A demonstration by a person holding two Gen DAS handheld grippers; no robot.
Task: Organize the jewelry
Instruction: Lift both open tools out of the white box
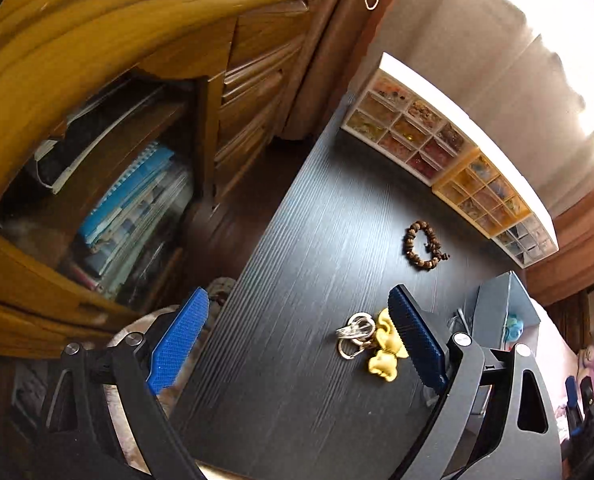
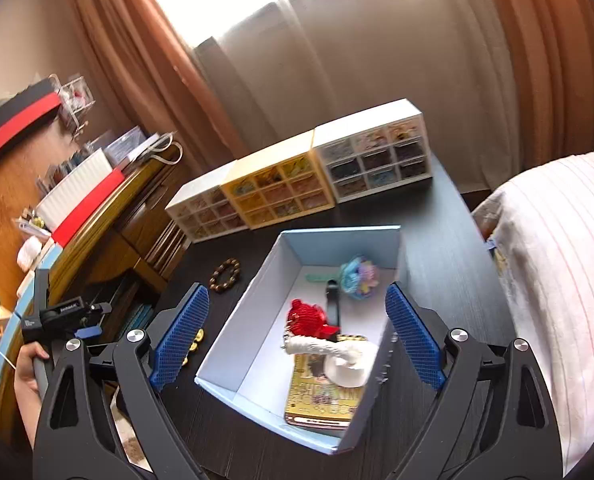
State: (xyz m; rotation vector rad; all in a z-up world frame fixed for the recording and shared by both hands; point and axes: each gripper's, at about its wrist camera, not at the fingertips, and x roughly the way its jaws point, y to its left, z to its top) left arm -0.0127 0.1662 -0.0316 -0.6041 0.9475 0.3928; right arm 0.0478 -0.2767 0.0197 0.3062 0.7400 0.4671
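Observation:
A yellow charm keychain with silver rings (image 1: 371, 340) lies on the black table (image 1: 297, 248), just left of my left gripper's right finger. My left gripper (image 1: 297, 340) is open and empty above it. A brown bead bracelet (image 1: 423, 245) lies farther back; it also shows in the right wrist view (image 2: 225, 275). My right gripper (image 2: 297, 334) is open and empty over an open light-blue box (image 2: 257, 276) that holds a red ornament (image 2: 307, 316), a pastel flower piece (image 2: 359, 277), a white item (image 2: 337, 354) and a gold card (image 2: 323, 398).
Three small drawer organizers, white (image 2: 205, 210), yellow (image 2: 279, 192) and white (image 2: 375, 160), stand along the table's back edge. A wooden cabinet with books (image 1: 129, 200) is on the left. A striped pillow (image 2: 557, 280) lies on the right. Curtains hang behind.

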